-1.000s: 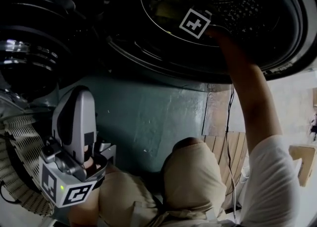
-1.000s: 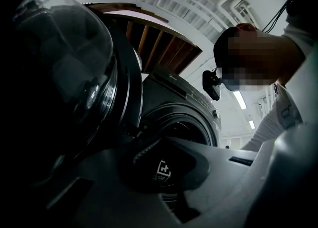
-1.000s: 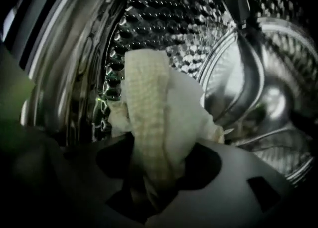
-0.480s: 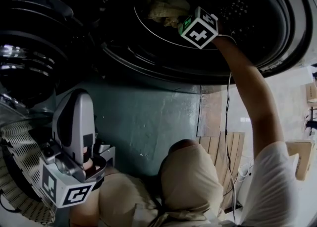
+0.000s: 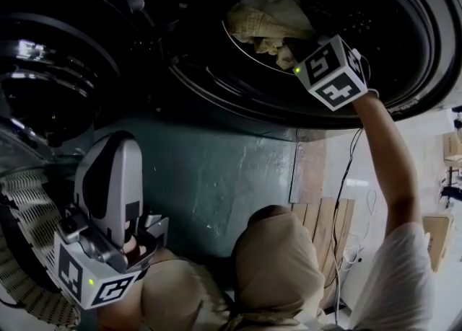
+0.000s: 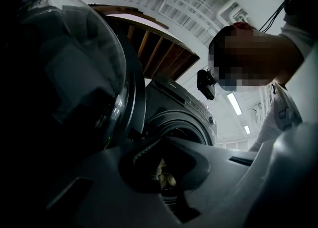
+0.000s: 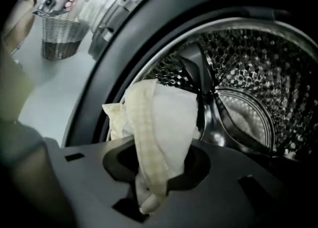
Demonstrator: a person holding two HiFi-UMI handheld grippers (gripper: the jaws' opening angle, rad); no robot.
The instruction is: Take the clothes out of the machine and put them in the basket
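Pulled back from deep in the drum, the cream cloth [image 5: 271, 23] now bunches at the mouth of the machine, where a second ago almost none of it showed. In the right gripper view the cloth [image 7: 159, 122] runs down into the right gripper [image 7: 154, 182], whose jaws are clamped on a fold of it, with a loose tail hanging below them. From the head view the right gripper [image 5: 297, 47] sits at the lower rim of the opening, on a raised bare arm. Behind the cloth lies the perforated steel drum [image 7: 248, 73].

The left gripper [image 5: 108, 156] hangs low beside the person's knee [image 5: 278, 272], jaws slightly apart with nothing between them. The glass door [image 5: 50, 70] stands swung open on the left. The woven basket [image 5: 29, 250] sits on the floor at the left, just behind the left gripper and well apart from the cloth.
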